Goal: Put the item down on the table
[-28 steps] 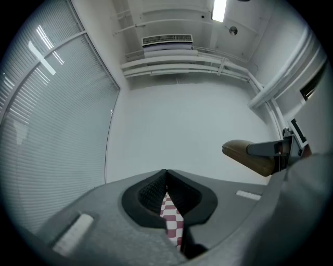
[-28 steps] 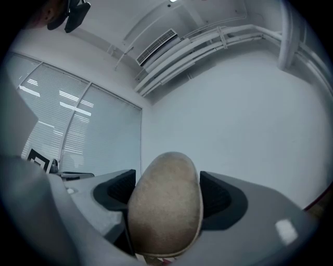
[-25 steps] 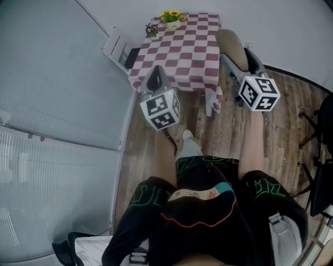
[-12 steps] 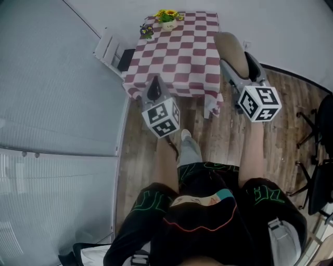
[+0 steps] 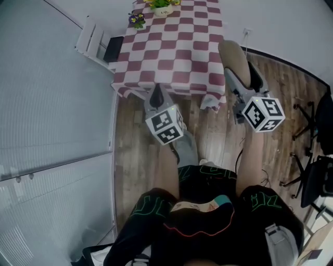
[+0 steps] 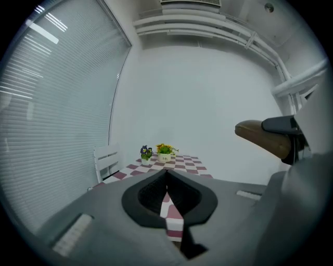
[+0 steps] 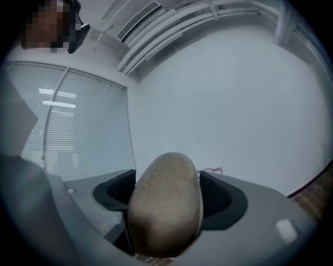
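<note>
**Fig. – Set-down step, carry-in phase (judged).** A brown, rounded oblong item (matt, potato-like; material not determinable) is shown clamped between the jaws of the right gripper. It is gripped approx. mid-length, w/ its blunt end projecting past the jaw tips. In the head view the item is located at 1 o'clock of the person, just beside the 3 o'clock edge of the table draped in a red-and-white checked cloth, i.e. not yet over it. A wooden plank floor is seen below. Height relative to the cloth can't be judged.

The left gripper is held at the table's 6 o'clock edge. Its jaw tips are closed together w/ nothing between them.

**Technique (recommended).**
- The item should be carried toward 9 o'clock until open cloth lies fully beneath it.
- It should then be lowered w/ its long axis brought level, so that rolling is less likely on release.
- The jaws should be parted only once the underside is resting on the cloth.
- The draped edge and the pots should be avoided.

**Containers.** At the table's 12 o'clock end a white pot is filled w/ yellow flowers and green leaves. Just beside it, at 9 o'clock, a smaller pot is filled w/ purple flowers. A white slatted chair is set at the table's 9 o'clock side.
</note>
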